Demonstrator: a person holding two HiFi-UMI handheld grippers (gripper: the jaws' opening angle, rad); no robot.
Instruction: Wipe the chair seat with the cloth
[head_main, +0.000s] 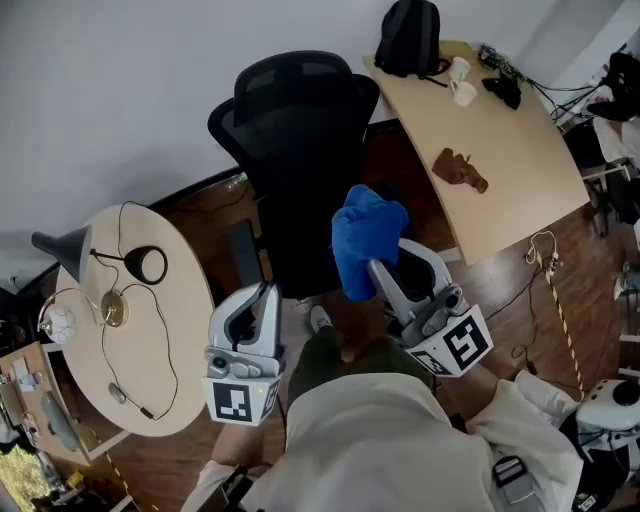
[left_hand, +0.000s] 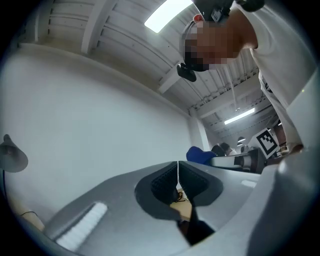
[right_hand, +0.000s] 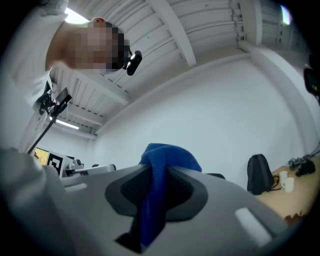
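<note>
Round table (head_main: 185, 300): seen at the far left of the head view; a black lamp (head_main: 62, 250) and a thin cable are laid on it.
Left gripper (head_main: 266, 295): held just right of the table, in front of the chair; its jaws are brought together tip to tip, and nothing is caught between them.
Office chair (head_main: 300, 150): black, set before the white wall; its seat is largely hidden by the backrest and the cloth.
Cloth (head_main: 365, 235): blue and bunched, held up over the chair's right side.
Right gripper (head_main: 395, 262): its jaws are clamped on a fold of the cloth, which is pushed out above them and hangs down below.
Desk (head_main: 520, 160): wooden, at the right; a black backpack (head_main: 408, 38), two white mugs (head_main: 460, 82) and a brown object (head_main: 460, 170) are placed on it.
</note>
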